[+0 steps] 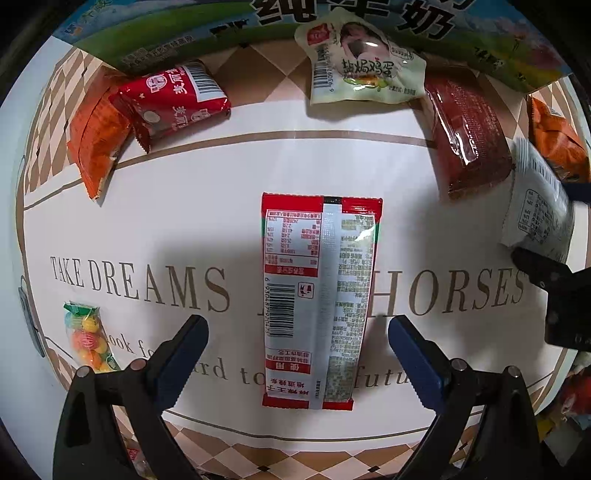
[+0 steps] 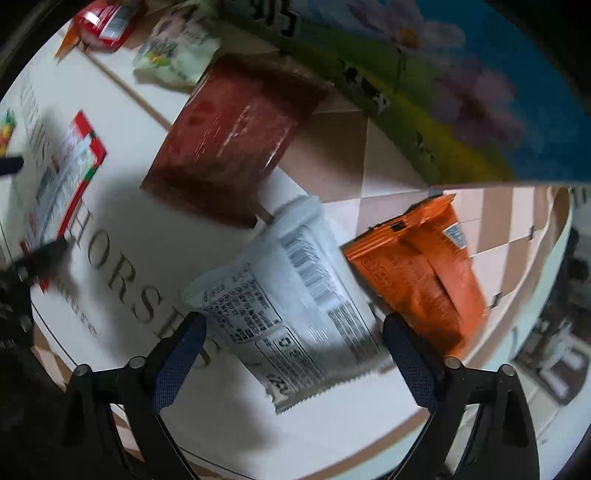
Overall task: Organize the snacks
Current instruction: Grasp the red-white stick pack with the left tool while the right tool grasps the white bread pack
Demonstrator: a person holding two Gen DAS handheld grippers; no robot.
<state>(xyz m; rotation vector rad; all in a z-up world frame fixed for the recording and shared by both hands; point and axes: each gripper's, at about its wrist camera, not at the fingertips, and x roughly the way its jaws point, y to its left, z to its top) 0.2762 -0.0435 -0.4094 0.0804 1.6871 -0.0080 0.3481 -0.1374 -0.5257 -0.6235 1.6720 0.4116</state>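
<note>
My left gripper (image 1: 297, 332) is open, its jaws on either side of a long red and silver snack packet (image 1: 319, 295) that lies back-up on the white table (image 1: 184, 206). My right gripper (image 2: 293, 332) is open around a white packet (image 2: 291, 302) with black print, which lies flat on the table. The same white packet (image 1: 539, 210) shows at the right in the left wrist view, with the right gripper's fingers (image 1: 543, 269) by it. The red packet also shows at the left in the right wrist view (image 2: 70, 181).
A milk carton box (image 1: 369, 22) stands along the back. Before it lie an orange packet (image 1: 96, 140), a red packet (image 1: 177, 99), a white egg pouch (image 1: 362, 62) and a dark red packet (image 1: 469, 136). A candy bag (image 1: 86, 336) lies at left. Another orange packet (image 2: 424, 273) lies right of the white one.
</note>
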